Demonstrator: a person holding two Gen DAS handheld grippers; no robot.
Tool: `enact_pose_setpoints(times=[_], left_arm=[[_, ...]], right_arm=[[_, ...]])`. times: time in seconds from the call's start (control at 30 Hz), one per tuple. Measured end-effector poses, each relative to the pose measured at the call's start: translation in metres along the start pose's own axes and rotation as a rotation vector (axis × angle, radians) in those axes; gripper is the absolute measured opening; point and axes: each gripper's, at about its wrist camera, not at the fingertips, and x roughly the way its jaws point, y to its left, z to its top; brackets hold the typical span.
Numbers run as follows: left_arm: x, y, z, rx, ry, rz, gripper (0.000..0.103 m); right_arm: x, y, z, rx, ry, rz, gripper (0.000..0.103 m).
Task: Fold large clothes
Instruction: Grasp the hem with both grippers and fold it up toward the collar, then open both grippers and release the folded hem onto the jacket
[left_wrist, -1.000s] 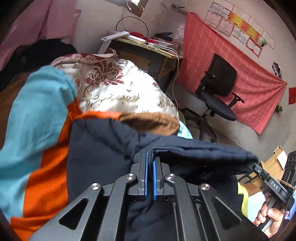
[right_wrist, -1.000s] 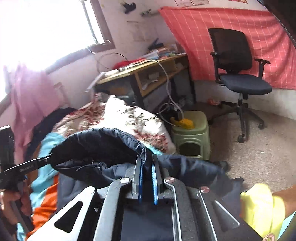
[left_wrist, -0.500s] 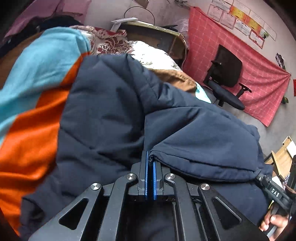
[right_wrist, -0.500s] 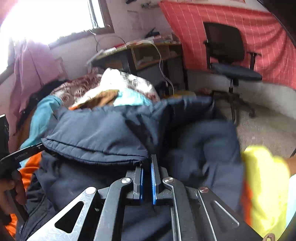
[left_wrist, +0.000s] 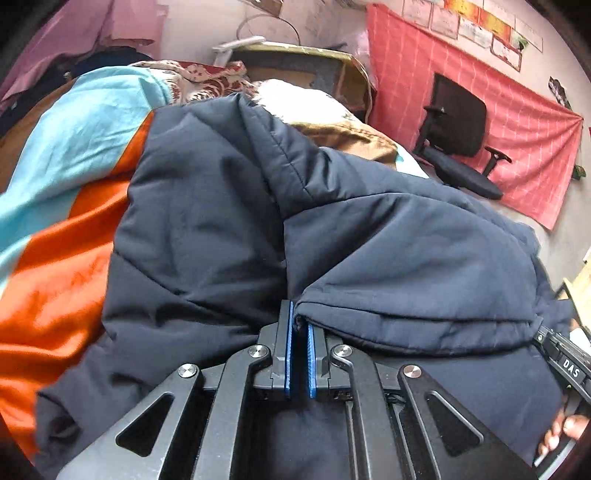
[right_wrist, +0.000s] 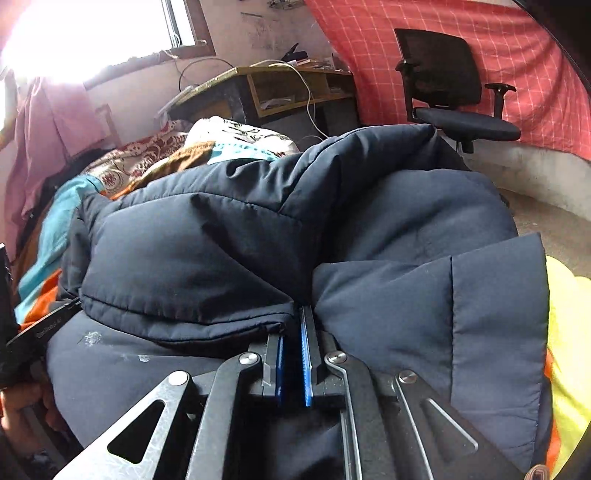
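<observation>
A large navy padded jacket lies spread on the bed, its upper layer folded toward me with the folded edge running between both grippers. My left gripper is shut on that hem at its left end. In the right wrist view the same jacket fills the middle, and my right gripper is shut on the hem at its right end. The right gripper's tip shows at the far right of the left wrist view, the left one's at the left edge of the right wrist view.
The jacket rests on a blue and orange bedsheet with a floral quilt behind it. A desk and a black office chair stand beyond the bed. Something yellow lies at the right.
Both grippers have come down with the jacket's hem. The jacket, held up a second ago, now lies over the bed as a folded layer, and the room behind has dropped from sight.
</observation>
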Motion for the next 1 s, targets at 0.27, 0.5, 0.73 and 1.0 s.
enact_pose_setpoints(times=[0.27,0.5,0.73,1.0], left_arm=[[-0.061,0.008,0.022,0.02,-0.063,-0.063,0.036],[-0.074,-0.027,0.053,0.002,-0.171,-0.146,0.051],[-0.015,-0.06,0.043,0.149,-0.033,-0.156,0.049],[0.027,-0.061,0.009,0.227,-0.038,-0.078,0.042]], right_arm=[[-0.055,0.005,0.019,-0.037,-0.036,0.012,0.029],[-0.105,0.032,0.051,-0.059,-0.22,-0.006,0.061],[-0.052,0.062,0.062,-0.123,-0.111,0.049,0.058],[-0.005,0.048,0.025,-0.15,-0.021,0.018,0.042]])
